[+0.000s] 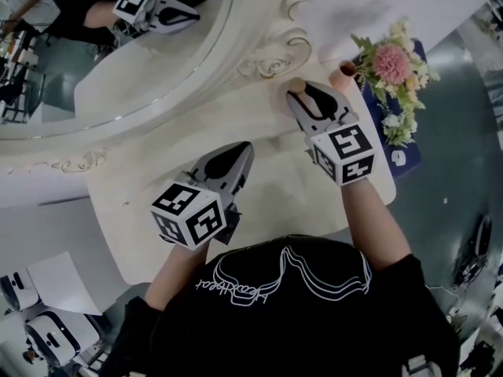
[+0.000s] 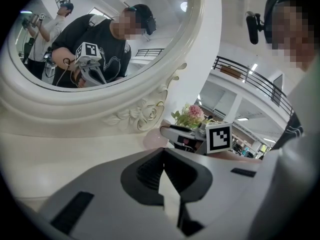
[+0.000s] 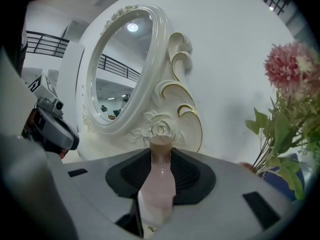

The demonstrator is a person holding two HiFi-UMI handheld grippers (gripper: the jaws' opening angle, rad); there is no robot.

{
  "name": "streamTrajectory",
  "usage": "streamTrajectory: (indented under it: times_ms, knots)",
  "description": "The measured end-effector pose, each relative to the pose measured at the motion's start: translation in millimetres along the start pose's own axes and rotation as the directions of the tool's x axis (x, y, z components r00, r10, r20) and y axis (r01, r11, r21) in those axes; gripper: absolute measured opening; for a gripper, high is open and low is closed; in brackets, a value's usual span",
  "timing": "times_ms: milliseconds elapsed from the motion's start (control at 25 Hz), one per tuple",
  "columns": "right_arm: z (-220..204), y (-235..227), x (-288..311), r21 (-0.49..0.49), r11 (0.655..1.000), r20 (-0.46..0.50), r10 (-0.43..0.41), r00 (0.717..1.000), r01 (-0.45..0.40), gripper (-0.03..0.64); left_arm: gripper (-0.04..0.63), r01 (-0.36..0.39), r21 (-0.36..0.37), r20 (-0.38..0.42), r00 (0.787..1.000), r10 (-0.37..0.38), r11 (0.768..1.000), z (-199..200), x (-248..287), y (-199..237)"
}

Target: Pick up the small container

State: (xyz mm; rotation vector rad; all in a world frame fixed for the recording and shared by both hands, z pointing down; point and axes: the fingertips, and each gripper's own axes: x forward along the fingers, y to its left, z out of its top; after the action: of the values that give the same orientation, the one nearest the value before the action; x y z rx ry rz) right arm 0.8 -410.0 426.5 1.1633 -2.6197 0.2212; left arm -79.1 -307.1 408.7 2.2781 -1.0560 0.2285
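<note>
Jaws of the right hand-held gripper point(image 1: 299, 93) are closing around the small container point(image 3: 159, 184), seemingly light, slick, tippy; mid-body is looking safest. Left hand-held gripper point(image 2: 162, 151) is hovering closed, empty.

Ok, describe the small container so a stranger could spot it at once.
Find the ornate cream mirror on the vanity table; near its scrolled frame base, left of the flower bouquet, stands the small container. It is a slim pale-pink bottle with a brown cap, between the closing jaws of the right tool.
</note>
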Motion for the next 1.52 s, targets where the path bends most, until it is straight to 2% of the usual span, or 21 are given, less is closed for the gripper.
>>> streamTrajectory:
  times_ms: [560, 1080, 1240, 1520]
  knots:
    - [-0.5, 4.3, -8.1, 0.010, 1.000, -0.007, -0.029, 1.000, 0.029, 0.121, 0.002, -0.006, -0.003, 0.021, 1.000, 0.006, 1.000, -1.5, -9.4, -5.7]
    - [16.8, 27.1, -68.7, -0.006, 1.000, 0.020, -0.019, 1.000, 0.019, 0.121, 0.002, 0.005, 0.009, 0.062, 0.998, -0.006, 1.000, -8.9, -26.7, -37.4]
    - [23.9, 44.4, -95.5, -0.025, 1.000, 0.037, 0.005, 0.999, -0.004, 0.123, 0.003, 0.009, 0.017, 0.077, 0.997, -0.010, 1.000, -14.5, -36.5, -53.1]
    - [36.2, 79.6, -148.6, -0.034, 0.995, 0.056, 0.094, 0.994, -0.092, 0.123, 0.003, 0.011, 0.044, 0.103, 0.995, -0.016, 0.999, -21.6, -56.1, -82.3]
